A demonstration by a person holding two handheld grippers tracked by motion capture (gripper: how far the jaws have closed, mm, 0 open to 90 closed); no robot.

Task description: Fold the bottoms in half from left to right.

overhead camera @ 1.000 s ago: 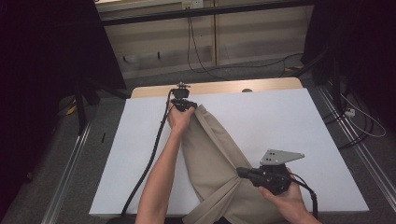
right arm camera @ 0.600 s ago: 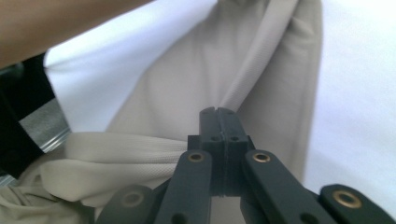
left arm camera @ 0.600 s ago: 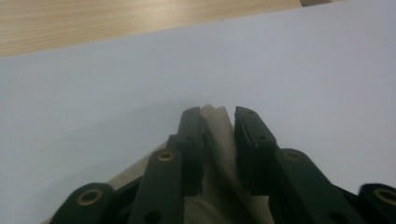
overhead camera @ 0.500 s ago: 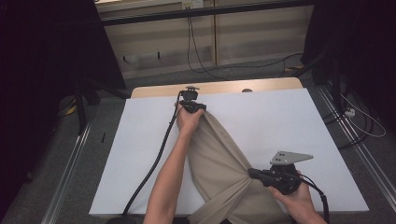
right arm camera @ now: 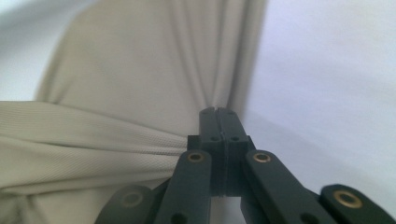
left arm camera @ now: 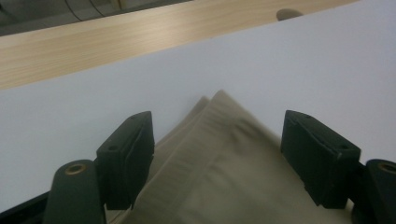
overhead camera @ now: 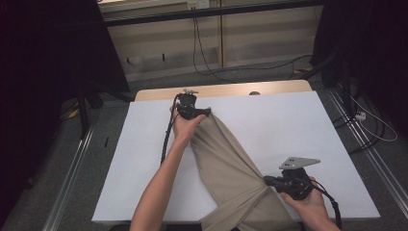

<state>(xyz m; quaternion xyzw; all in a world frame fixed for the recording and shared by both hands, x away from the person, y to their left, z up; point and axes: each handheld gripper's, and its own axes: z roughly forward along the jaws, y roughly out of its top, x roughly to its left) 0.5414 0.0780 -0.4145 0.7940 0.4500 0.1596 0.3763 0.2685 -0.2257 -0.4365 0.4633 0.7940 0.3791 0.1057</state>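
Observation:
A beige cloth [overhead camera: 226,163] lies stretched in a long diagonal band on the white table top [overhead camera: 284,120]. At its far end is my left gripper [overhead camera: 207,113]. Its jaws have just been opening, and the cloth's folded corner [left arm camera: 219,177] now lies loose between the two pads of that gripper [left arm camera: 219,126], which stand apart from it. Near the table's front right, my right gripper [overhead camera: 266,180] is shut on a bunched edge of the cloth [right arm camera: 140,70], and folds radiate from its closed tips [right arm camera: 218,112]. The cloth's near end hangs over the front edge.
A bare wooden strip [overhead camera: 226,90] with a cable hole [overhead camera: 254,93] runs along the table's far edge. Cables [overhead camera: 202,53] and floor rails [overhead camera: 361,144] lie around the table, and dark stands [overhead camera: 86,96] flank it. White surface spreads on both sides of the cloth.
The left hand carried the cloth's far end away from me and to the right, then its jaws opened off it. The right gripper shifted right and lower, pulling the cloth taut.

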